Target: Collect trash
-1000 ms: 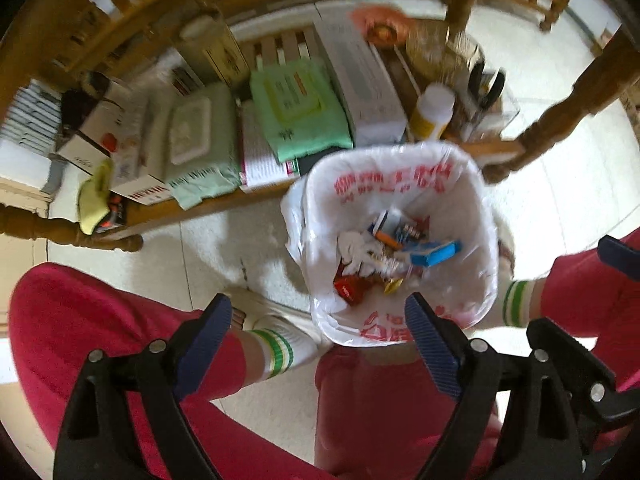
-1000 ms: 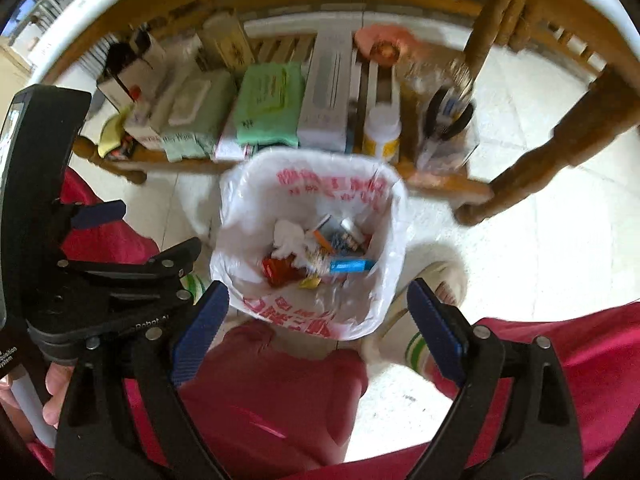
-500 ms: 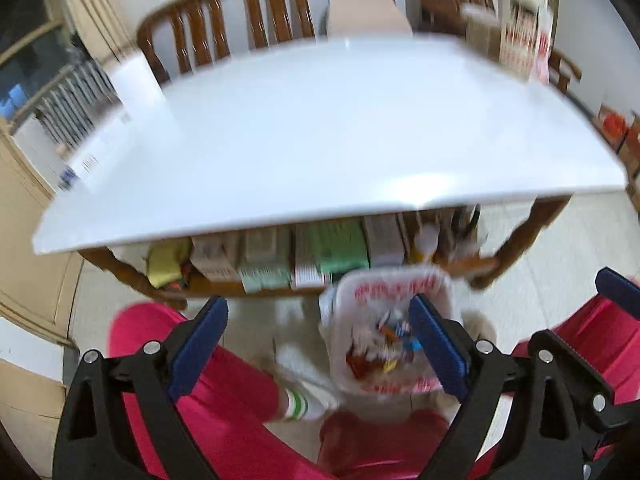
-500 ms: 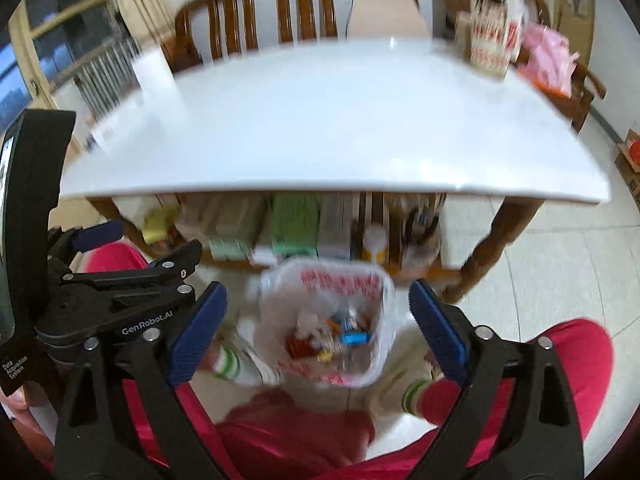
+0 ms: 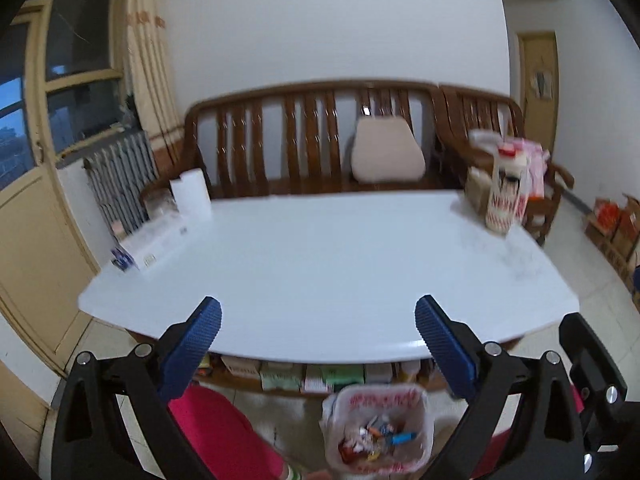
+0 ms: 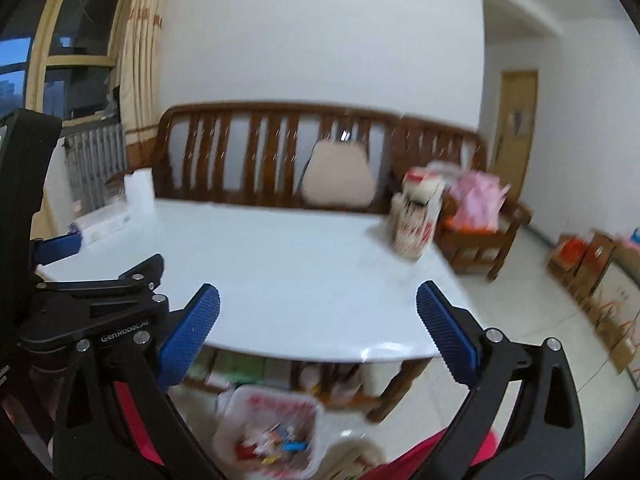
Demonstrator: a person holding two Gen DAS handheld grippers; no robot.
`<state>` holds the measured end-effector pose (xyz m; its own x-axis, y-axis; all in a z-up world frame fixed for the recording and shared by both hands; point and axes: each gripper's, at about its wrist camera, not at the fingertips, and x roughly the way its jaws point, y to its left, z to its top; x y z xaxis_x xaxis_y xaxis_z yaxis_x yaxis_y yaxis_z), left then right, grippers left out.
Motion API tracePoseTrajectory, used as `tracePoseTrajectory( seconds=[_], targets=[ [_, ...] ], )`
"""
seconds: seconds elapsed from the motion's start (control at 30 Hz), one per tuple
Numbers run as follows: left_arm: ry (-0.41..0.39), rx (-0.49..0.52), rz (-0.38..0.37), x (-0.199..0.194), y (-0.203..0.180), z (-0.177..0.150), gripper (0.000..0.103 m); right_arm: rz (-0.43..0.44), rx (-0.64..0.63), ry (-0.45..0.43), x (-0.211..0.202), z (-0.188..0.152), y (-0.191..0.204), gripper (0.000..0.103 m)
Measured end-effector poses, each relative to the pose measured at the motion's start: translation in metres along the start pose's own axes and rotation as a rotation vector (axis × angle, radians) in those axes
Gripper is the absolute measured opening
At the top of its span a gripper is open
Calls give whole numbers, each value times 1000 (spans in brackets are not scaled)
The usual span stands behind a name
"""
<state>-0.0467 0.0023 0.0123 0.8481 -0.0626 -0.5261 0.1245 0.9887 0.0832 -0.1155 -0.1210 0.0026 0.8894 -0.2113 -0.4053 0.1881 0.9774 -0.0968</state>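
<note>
A bin (image 5: 378,428) lined with a white bag printed in red stands on the floor below the white table (image 5: 320,264); it holds several wrappers and scraps. It also shows in the right wrist view (image 6: 268,432). My left gripper (image 5: 318,326) is open and empty, raised above the table's near edge. My right gripper (image 6: 318,322) is open and empty too, beside the left gripper's body (image 6: 92,320). I see no loose trash on the tabletop.
A white box (image 5: 154,242) and a paper roll (image 5: 191,196) sit at the table's left back. A red-and-white bag (image 5: 504,196) stands at the right back. A wooden bench (image 5: 320,136) with a cushion (image 5: 386,156) is behind. A shelf under the table holds packets (image 5: 304,376).
Both grippers have lifted and tilted up from looking down into the bin to facing over the tabletop. The bin has dropped to the bottom of both views. Both grippers stay open.
</note>
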Motion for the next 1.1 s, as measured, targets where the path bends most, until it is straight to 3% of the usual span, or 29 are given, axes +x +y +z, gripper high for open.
tracePoseTrajectory(
  seconds=[0.13, 0.33, 1.1],
  targets=[
    [-58, -35, -24, -19, 8, 11, 95, -24, 1, -56, -16, 12, -7, 96],
    [-79, -62, -28, -33, 11, 15, 95, -32, 11, -81, -32, 18, -8, 96],
    [-36, -73, -11, -26, 19, 12, 95, -54, -12, -59, -28, 17, 4, 96]
  ],
)
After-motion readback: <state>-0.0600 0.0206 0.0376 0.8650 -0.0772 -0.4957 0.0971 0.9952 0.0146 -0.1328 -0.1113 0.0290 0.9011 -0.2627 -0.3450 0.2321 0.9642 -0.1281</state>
